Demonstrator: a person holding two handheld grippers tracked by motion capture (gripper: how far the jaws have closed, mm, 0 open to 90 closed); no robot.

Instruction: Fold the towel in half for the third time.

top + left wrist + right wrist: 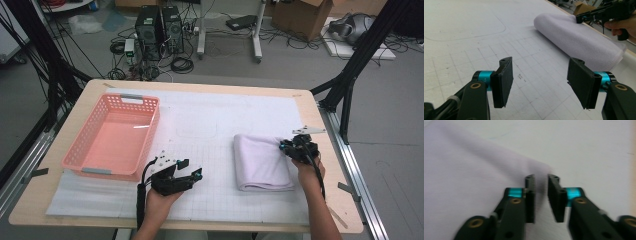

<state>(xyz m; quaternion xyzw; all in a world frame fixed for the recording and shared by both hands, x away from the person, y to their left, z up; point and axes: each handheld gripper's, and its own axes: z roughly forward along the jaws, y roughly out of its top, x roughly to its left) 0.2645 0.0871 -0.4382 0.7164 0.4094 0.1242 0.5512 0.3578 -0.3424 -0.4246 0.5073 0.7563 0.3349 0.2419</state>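
Observation:
A folded white towel (pixel 262 162) lies on the gridded mat at the right of the table. My right gripper (pixel 286 145) hovers at the towel's far right corner. In the right gripper view, which is blurred, the jaws (pixel 541 178) stand close together with a narrow empty gap, and the towel (pixel 474 177) spreads to their left. My left gripper (pixel 191 168) rests low over the mat near the front, left of the towel. Its jaws (pixel 541 65) are wide apart with nothing between them. The towel (pixel 579 41) and the right gripper (pixel 579 18) lie beyond them.
A pink plastic basket (pixel 80 145) with nothing in it sits at the left of the table. The white gridded mat (pixel 210 125) covers most of the tabletop. Beyond the table stand black frame legs, computers and cables on the floor.

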